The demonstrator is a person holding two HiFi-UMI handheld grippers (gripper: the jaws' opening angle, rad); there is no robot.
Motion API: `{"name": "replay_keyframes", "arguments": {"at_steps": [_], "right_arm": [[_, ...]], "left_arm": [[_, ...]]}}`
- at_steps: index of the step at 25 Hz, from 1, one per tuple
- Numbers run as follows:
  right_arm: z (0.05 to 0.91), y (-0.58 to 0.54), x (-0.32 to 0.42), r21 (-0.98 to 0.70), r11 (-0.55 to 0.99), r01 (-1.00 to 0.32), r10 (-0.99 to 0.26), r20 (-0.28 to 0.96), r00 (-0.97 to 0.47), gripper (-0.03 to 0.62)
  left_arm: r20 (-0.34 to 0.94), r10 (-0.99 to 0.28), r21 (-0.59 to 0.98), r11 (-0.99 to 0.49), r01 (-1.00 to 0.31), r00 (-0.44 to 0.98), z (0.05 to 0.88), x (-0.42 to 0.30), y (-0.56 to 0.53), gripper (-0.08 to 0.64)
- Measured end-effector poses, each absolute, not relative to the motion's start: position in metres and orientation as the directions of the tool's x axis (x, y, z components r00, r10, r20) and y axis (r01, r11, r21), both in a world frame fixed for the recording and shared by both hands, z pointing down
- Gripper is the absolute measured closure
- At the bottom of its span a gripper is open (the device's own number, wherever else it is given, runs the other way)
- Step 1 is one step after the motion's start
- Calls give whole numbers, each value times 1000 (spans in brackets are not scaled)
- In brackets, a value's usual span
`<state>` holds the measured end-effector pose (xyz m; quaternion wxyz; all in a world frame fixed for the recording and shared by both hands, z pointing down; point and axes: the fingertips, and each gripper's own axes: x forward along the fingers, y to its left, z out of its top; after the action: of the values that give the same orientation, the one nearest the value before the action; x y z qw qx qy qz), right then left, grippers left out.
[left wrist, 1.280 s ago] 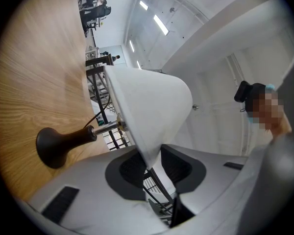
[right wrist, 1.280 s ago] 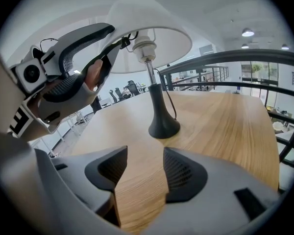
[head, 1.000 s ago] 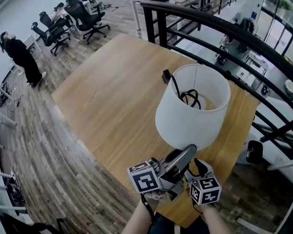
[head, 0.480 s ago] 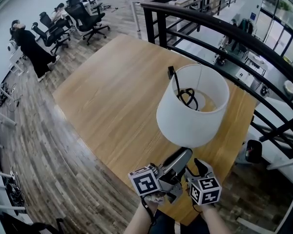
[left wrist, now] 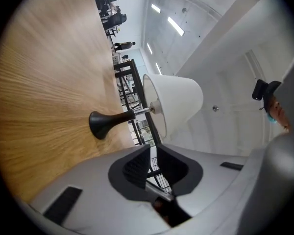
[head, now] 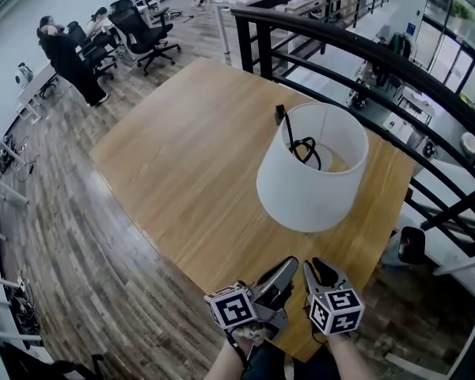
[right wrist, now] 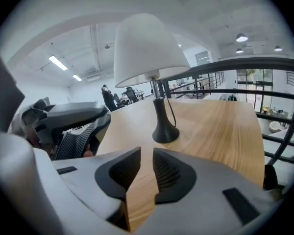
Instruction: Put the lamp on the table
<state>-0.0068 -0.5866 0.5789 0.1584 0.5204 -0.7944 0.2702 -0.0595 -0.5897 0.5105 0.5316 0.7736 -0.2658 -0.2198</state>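
The left gripper [left wrist: 152, 150] and right gripper [right wrist: 147, 153] have both just been closing. Each now shows a narrow, empty gap, with the pads on nothing. They sit side by side at the head view's bottom edge, short of the lamp [head: 309, 176], which stands upright on the table [head: 182, 157], right of centre. From above, its shade [head: 317, 204] hides the base [right wrist: 165, 131], and the cord [head: 305, 153] lies bundled inside.

Bright, even indoor light from ceiling strip lights [right wrist: 59, 62] and windows [head: 459, 46]; the lamp [head: 313, 172] has an evenly lit white shade; both gripper views bend strongly, with black corners; focus mostly sharp.
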Motion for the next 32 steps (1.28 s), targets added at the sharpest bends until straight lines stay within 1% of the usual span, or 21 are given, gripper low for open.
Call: {"name": "replay_keyframes", "arguments": {"at_steps": [2, 3, 6, 8, 11, 14, 17, 24, 32], "right_arm": [[575, -586, -5, -271, 299, -915, -750, 526, -401, 525], [574, -585, -5, -274, 295, -915, -753, 524, -399, 541], [568, -584, -6, -283, 287, -915, -759, 516, -397, 555], [564, -584, -6, -293, 278, -915, -765, 507, -396, 566], [559, -582, -6, -303, 271, -913, -769, 502, -395, 571], [556, -581, -5, -304, 272, -913, -770, 500, -396, 577], [552, -580, -7, -304, 274, -913, -770, 499, -397, 581], [546, -580, -11, -307, 280, -909, -767, 498, -405, 581], [540, -581, -9, -310, 271, -911, -768, 501, -399, 581]], "left_arm": [[-38, -659, 944, -271, -190, 751, 517, -65, -584, 528], [-26, -665, 945, -260, -198, 747, 520, -68, -582, 541], [-6, -674, 948, -239, -210, 739, 526, -71, -577, 551], [-19, -672, 946, -251, -203, 740, 522, -70, -576, 551], [-53, -664, 942, -282, -184, 746, 513, -65, -573, 551], [-41, -663, 947, -263, -182, 748, 517, -63, -568, 551], [-63, -665, 948, -274, -165, 744, 510, -62, -566, 551], [-25, -665, 951, -245, -187, 747, 513, -62, -563, 551], [-49, -663, 943, -278, -184, 747, 502, -59, -564, 551]]}}
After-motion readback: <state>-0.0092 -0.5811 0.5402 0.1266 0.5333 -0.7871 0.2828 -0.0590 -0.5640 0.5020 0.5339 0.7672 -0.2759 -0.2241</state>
